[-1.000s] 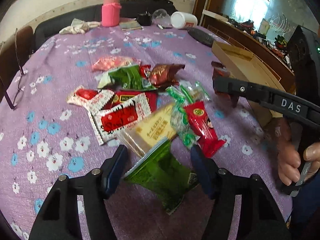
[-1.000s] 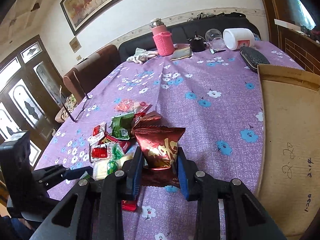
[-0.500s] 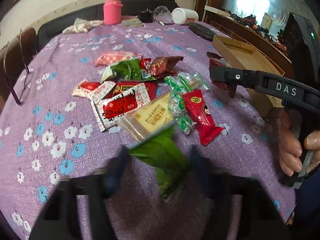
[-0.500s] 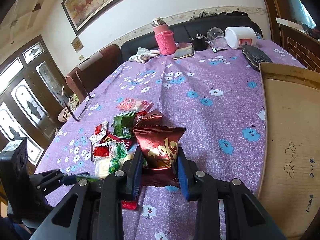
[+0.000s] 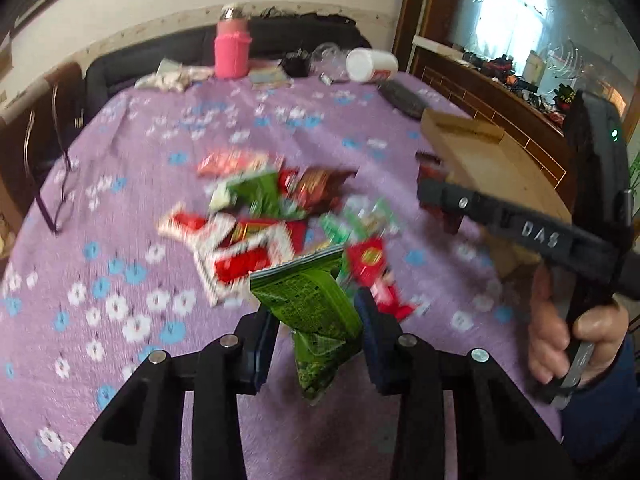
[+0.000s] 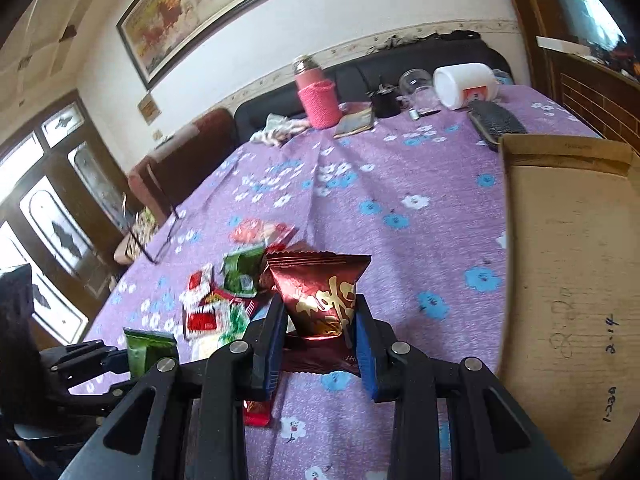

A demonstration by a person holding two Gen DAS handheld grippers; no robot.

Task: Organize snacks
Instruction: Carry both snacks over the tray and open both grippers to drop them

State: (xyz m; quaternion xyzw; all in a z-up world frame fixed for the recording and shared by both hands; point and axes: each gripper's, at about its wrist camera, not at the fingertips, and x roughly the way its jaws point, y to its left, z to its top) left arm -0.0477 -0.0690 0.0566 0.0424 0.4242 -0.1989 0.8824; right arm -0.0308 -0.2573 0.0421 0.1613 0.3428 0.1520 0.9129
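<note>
My left gripper [image 5: 318, 316] is shut on a green snack packet [image 5: 312, 304] and holds it lifted above the purple flowered tablecloth [image 5: 120, 280]. My right gripper [image 6: 318, 326] is shut on a dark red foil snack packet [image 6: 320, 294], held above the table just left of the cardboard box [image 6: 568, 264]. A pile of red, green and yellow snack packets [image 5: 260, 224] lies in the middle of the table, also in the right wrist view [image 6: 224, 292]. The right gripper shows in the left wrist view [image 5: 440, 204] near the box [image 5: 492, 164].
A pink bottle [image 5: 231, 50], a white jar [image 5: 372, 65], a clear cup [image 6: 416, 86], a dark case [image 6: 494, 122] and a cloth [image 6: 280, 130] stand at the table's far edge. Glasses [image 5: 60, 200] lie at the left edge. A chair [image 6: 180, 160] stands beyond.
My left gripper has closed on the green packet and lifted it off the table. My right gripper has kept its hold on the dark red packet and barely moved.
</note>
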